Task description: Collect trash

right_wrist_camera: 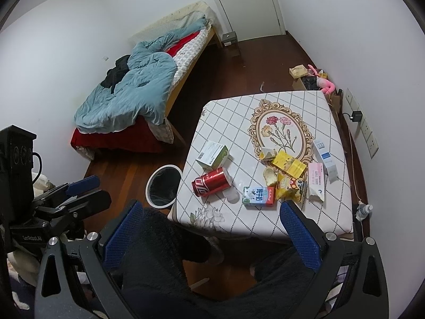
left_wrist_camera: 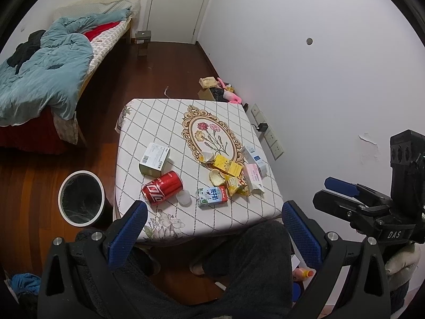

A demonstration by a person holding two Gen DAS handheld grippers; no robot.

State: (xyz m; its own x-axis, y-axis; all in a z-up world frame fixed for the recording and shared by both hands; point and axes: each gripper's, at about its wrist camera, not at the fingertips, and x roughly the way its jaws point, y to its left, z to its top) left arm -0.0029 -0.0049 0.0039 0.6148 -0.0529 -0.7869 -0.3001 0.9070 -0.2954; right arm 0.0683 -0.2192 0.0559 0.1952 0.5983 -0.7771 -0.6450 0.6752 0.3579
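Observation:
Trash lies on a small table with a chequered cloth. There is a red cola can on its side, a milk carton, a green-and-white box, a yellow box, yellow wrappers, and a pink box. A white-rimmed bin with a black liner stands on the floor left of the table. My left gripper and right gripper hover open and empty, short of the table's near edge.
A person's legs in dark trousers sit below both grippers. A bed with a blue duvet fills the left. More clutter lies by the right wall. Behind is a door and a small stool.

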